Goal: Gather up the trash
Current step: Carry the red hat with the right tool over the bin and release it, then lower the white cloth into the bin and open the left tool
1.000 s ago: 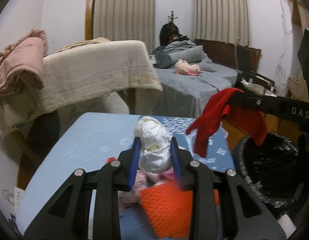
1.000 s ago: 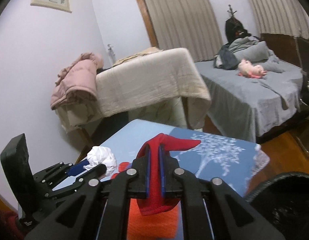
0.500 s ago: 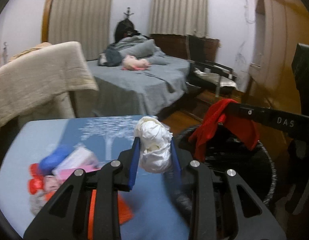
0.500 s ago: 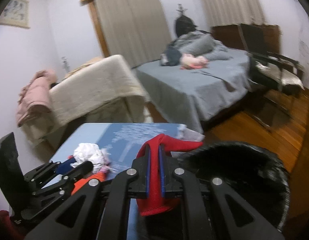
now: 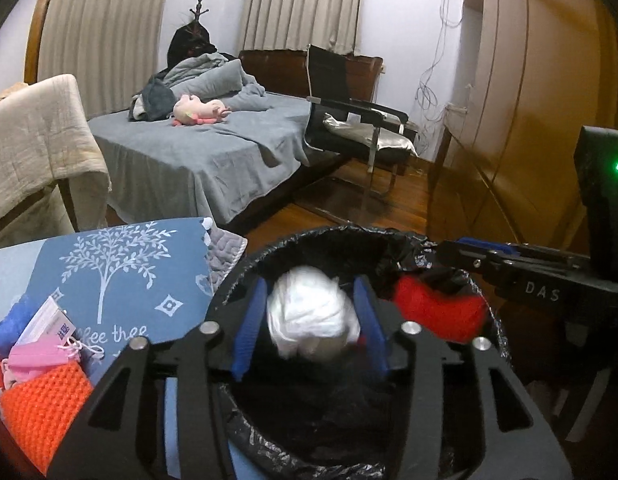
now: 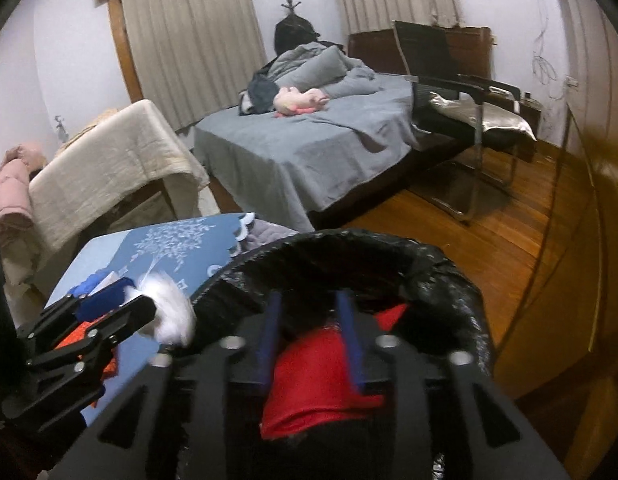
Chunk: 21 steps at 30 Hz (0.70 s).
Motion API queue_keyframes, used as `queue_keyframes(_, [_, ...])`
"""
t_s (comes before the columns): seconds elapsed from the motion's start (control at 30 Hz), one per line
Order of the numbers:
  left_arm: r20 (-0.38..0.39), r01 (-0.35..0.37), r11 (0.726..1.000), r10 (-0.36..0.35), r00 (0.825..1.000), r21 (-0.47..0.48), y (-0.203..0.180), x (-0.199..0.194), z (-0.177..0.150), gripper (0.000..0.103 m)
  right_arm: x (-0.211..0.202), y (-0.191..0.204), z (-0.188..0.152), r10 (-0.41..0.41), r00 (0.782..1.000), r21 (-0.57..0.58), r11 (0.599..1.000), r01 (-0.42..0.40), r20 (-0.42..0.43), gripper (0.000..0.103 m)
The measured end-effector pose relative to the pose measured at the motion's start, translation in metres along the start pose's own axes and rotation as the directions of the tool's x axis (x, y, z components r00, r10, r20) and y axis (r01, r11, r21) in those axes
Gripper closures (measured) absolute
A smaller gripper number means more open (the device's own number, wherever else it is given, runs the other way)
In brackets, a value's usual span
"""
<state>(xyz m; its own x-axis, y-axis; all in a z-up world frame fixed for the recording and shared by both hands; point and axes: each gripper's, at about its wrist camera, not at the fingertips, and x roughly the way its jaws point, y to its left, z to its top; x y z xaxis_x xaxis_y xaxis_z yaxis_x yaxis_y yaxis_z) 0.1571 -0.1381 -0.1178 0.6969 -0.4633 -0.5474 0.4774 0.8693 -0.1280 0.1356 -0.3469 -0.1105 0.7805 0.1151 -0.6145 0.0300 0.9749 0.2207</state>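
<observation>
Both grippers open over the black-lined bin: left gripper dropping white wad, right gripper dropping red cloth; we still have the pile lower left on the surface.

Both grippers hang side by side — left gripper and right gripper spread wide.

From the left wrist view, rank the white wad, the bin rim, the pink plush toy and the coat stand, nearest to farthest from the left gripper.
1. White wad: between the open left gripper fingers.
2. Bin rim: just ahead, past the fingertips.
3. Pink plush toy: on the bed, ahead left.
4. Coat stand: behind the bed, by the curtains.
</observation>
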Motion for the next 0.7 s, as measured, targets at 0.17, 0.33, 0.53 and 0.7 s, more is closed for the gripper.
queue_keyframes(0.17, [0.007,-0.046,0.999,0.046,0.999,-0.013,0.017,-0.015,-0.002,0.043,-0.002,0.006,0.002,-0.005,1.0,-0.002,1.0,0.005,0.02,0.037])
queue_keyframes(0.33, [0.035,-0.138,0.99,0.139,0.99,-0.031,0.043,-0.042,-0.005,0.03,-0.004,0.029,0.006,0.008,0.998,-0.02,1.0,-0.007,0.064,0.01])
queue_keyframes(0.53, [0.052,-0.27,0.96,0.274,0.96,-0.076,0.081,-0.083,-0.015,0.022,0.004,0.072,0.005,0.06,0.995,-0.056,0.997,-0.056,0.081,0.006])
queue_keyframes(0.7, [0.045,-0.394,0.912,0.401,0.915,-0.114,0.122,-0.116,-0.028,0.021,0.013,0.114,-0.003,0.125,0.99,-0.102,0.988,-0.117,0.073,0.006])
